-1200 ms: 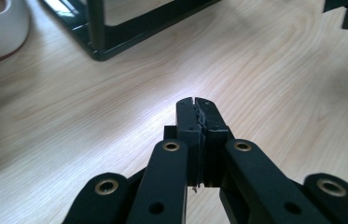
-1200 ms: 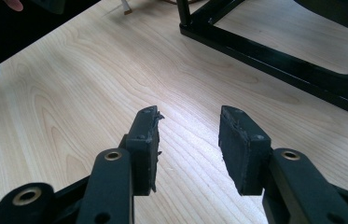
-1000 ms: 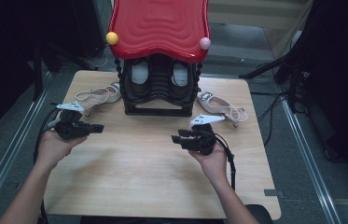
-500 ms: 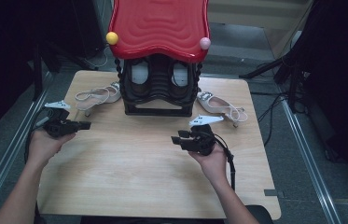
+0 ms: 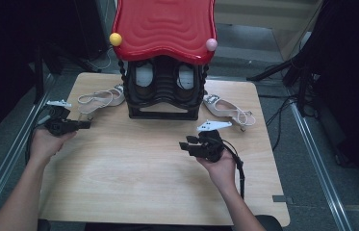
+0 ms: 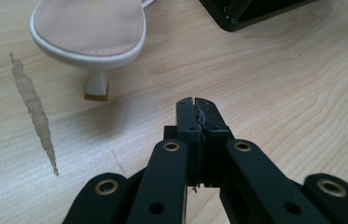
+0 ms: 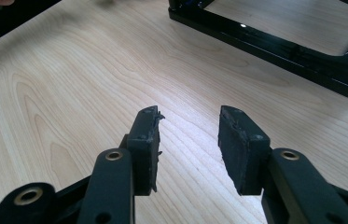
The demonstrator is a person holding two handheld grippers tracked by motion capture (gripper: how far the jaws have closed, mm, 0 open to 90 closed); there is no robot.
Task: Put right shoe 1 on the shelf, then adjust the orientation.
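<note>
At the table's far edge: we see a black shoe rack (image 5: pixel 162 98) standing upright under a wavy red lid (image 5: pixel 163 26), with a yellow ball (image 5: pixel 115 39) and a pink ball (image 5: pixel 211 44) at the lid's front corners.
Rack contents: we make out two pale shoes inside, one (image 5: pixel 144 77) in the left bay and one (image 5: pixel 186 76) in the right bay, toes toward us; what lies deeper we cannot tell.
Left sandal: a white strappy heeled sandal (image 5: pixel 101 98) lies on the wooden table (image 5: pixel 134 178) just left of the rack, outside it; in the left gripper view its sole and short heel (image 6: pixel 90 32) sit just ahead of our jaws, apart from them.
Right sandal: its mate (image 5: pixel 227 110) lies on the table just right of the rack, also outside it.
Left gripper: our left gripper (image 5: pixel 84 124) sits near the table's left edge, close to the left sandal, its jaws clenched together on nothing (image 6: pixel 195 105).
Right gripper: our right gripper (image 5: pixel 184 143) hangs over bare table in front of the rack, near the right sandal, its jaws released and apart with nothing between them (image 7: pixel 188 123); the rack's base frame (image 7: pixel 274 46) lies ahead of it.
</note>
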